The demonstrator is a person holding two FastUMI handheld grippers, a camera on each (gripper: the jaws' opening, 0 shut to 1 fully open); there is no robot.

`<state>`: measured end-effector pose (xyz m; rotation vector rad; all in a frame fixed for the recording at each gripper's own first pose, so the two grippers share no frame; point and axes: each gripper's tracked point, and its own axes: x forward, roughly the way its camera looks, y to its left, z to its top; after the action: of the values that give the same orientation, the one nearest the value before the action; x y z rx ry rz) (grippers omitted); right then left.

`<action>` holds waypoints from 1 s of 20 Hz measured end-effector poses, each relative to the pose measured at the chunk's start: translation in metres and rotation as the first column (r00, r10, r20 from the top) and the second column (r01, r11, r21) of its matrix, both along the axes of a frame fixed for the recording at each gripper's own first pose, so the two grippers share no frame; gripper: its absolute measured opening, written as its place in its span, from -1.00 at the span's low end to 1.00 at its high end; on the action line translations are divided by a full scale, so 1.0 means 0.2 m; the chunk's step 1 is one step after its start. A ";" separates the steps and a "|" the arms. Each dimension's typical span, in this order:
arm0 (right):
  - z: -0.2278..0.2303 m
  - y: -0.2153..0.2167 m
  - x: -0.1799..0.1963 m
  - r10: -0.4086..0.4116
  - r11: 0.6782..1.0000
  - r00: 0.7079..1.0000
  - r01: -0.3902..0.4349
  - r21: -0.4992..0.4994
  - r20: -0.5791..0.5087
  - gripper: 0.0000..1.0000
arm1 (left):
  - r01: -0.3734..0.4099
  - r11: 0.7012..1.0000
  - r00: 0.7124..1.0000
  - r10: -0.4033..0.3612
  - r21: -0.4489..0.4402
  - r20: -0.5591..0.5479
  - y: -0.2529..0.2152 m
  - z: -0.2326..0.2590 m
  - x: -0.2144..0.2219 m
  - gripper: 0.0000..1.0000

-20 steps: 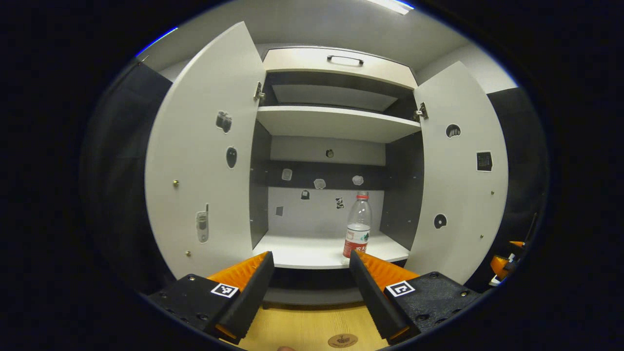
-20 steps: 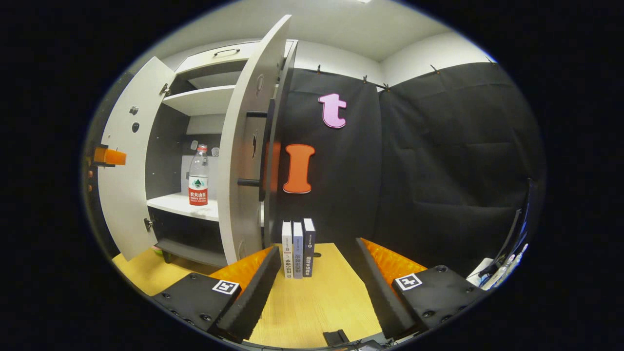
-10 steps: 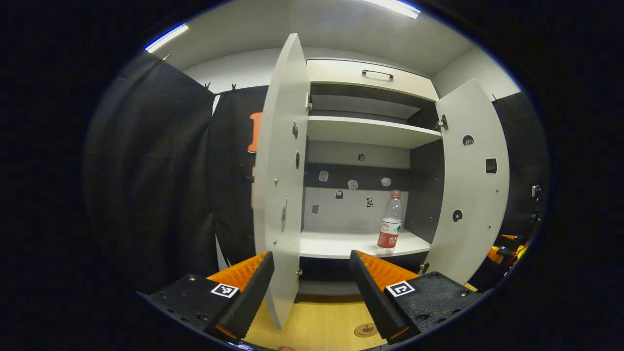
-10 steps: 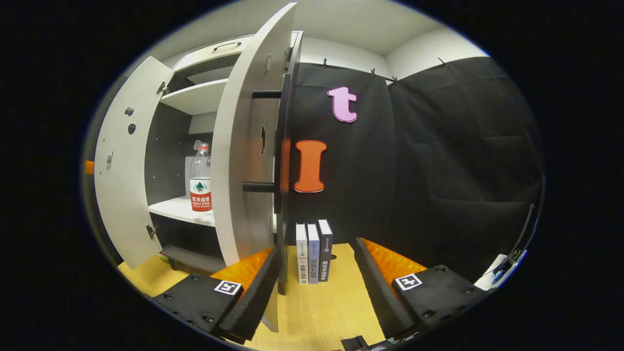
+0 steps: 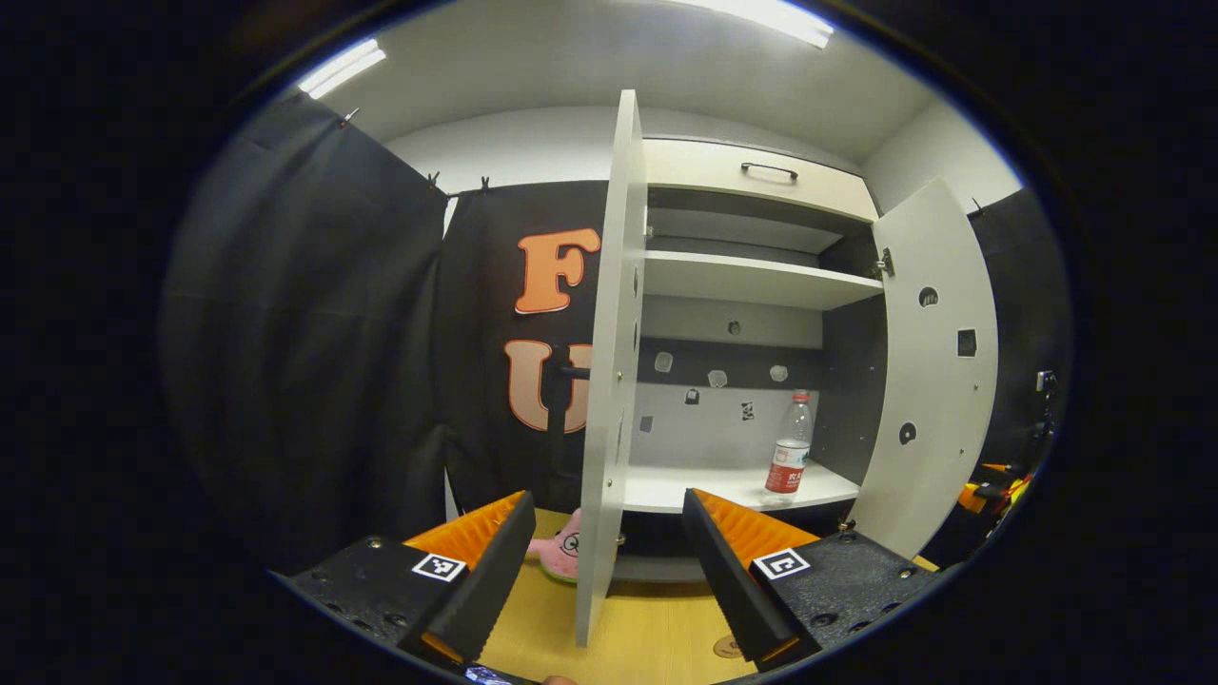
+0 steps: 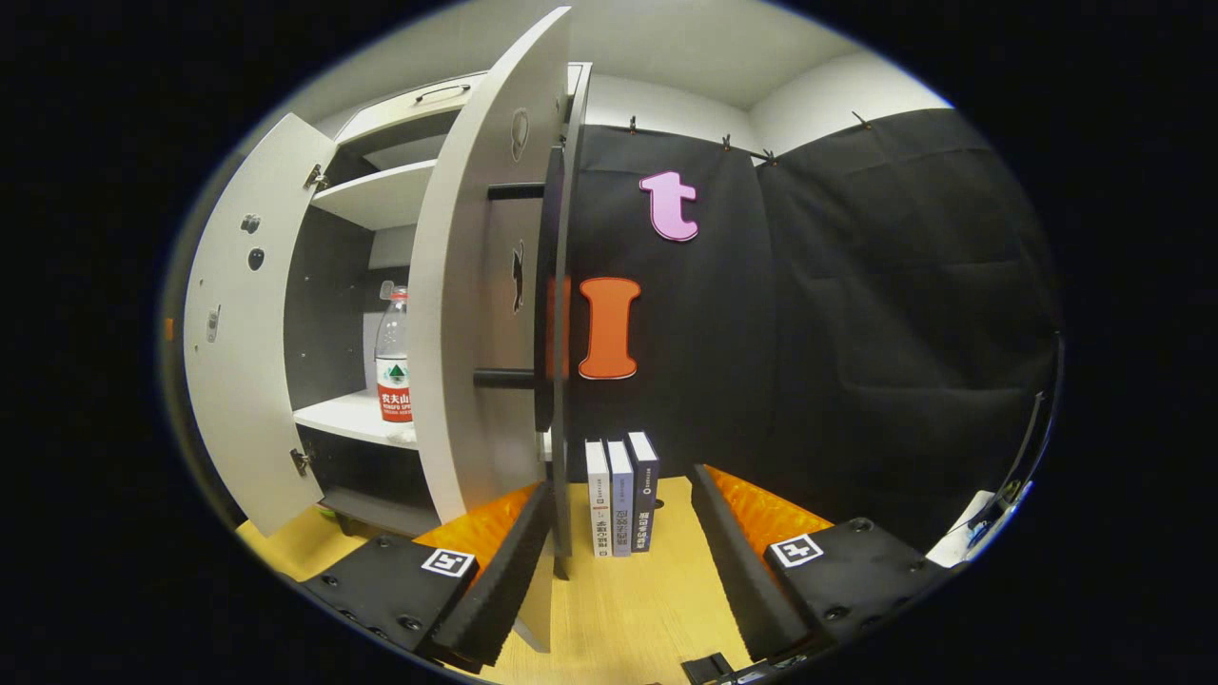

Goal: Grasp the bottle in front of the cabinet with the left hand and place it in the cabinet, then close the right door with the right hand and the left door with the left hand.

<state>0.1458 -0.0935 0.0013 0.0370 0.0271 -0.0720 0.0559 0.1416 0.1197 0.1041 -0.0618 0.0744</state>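
With the bottle [image 5: 791,445] upright on the cabinet's lower shelf [image 5: 723,487], both doors stand open.
My left gripper [image 5: 605,552] and right gripper [image 6: 620,533] hang with fingers spread, holding nothing; each straddles a door edge.

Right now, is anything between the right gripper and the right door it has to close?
Nothing visible. The right gripper is open with the right door's edge just ahead; the books stand behind.

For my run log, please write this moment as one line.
bottle: upright on cabinet shelf | right door: open | left door: open | left tool: open, empty | right tool: open, empty
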 end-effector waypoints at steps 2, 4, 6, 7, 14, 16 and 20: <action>0.00 0.06 0.00 0.028 1.000 1.000 -0.028 0.001 -0.003 0.94 | -0.003 1.000 1.000 0.003 -0.021 0.013 0.02 0.03 -0.02 0.89; 0.00 0.14 0.02 0.060 0.998 0.998 -0.060 -0.009 0.000 0.93 | -0.025 1.000 0.999 0.026 -0.014 0.029 0.07 0.05 -0.04 0.89; 0.01 0.21 0.03 0.094 0.995 0.996 -0.094 -0.016 -0.002 0.94 | -0.061 0.998 0.997 0.061 0.012 0.039 0.14 0.06 -0.06 0.89; 0.01 0.25 0.04 0.108 0.994 0.994 -0.108 -0.020 -0.002 0.93 | -0.072 0.997 0.997 0.072 0.015 0.042 0.16 0.06 -0.07 0.89; 0.04 0.49 0.15 0.184 0.980 0.983 -0.183 -0.077 0.013 0.93 | -0.116 0.993 0.993 0.116 -0.010 0.022 0.29 0.00 -0.12 0.89; 0.05 0.51 0.20 0.180 0.980 0.983 -0.178 -0.086 0.018 0.83 | -0.119 0.993 0.993 0.119 -0.016 0.021 0.31 -0.01 -0.11 0.89; 0.06 0.57 0.32 0.179 0.981 0.984 -0.176 -0.084 0.024 0.93 | -0.137 0.990 0.990 0.137 -0.020 0.012 0.38 -0.04 -0.10 0.89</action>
<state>0.2099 0.0196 0.0127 -0.0460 -0.0040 0.1062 0.0358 0.2174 0.1124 0.0883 -0.0671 0.2131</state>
